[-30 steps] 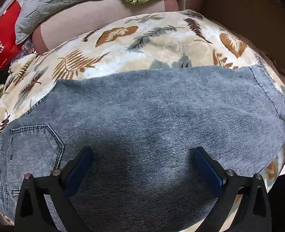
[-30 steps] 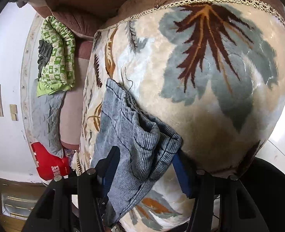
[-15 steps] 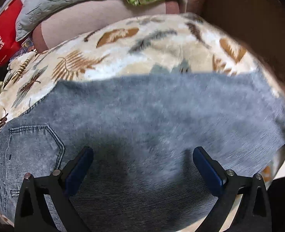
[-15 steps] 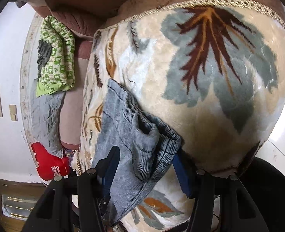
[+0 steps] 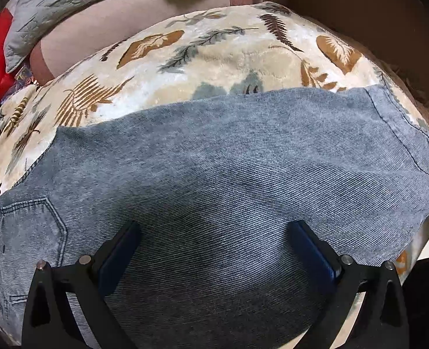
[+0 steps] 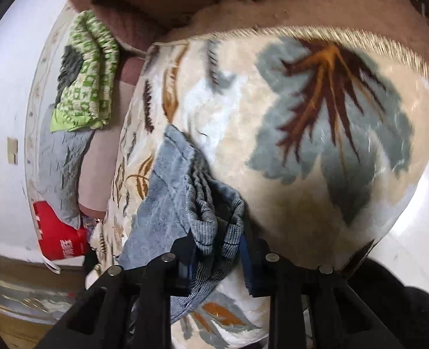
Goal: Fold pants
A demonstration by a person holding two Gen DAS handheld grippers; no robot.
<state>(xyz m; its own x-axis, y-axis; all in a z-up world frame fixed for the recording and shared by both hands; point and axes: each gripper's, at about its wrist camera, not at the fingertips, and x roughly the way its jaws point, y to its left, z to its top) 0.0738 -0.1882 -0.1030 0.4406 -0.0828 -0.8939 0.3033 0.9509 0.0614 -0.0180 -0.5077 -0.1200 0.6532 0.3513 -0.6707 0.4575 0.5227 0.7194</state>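
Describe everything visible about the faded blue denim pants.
The faded blue denim pants lie spread flat across the cream leaf-print plush blanket, back pocket at one end, stitched hem at the other. The left gripper hovers open over the middle. The right gripper straddles the bunched, layered hem end; whether it pinches is unclear.

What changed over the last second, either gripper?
The right gripper has closed in on the bunched leg hems of the jeans; its fingers stood wider apart before, and the cloth is now pinched between them. The left gripper stays open over the spread jeans, with only a slight camera shift. The jeans still lie flat on the leaf-print blanket.
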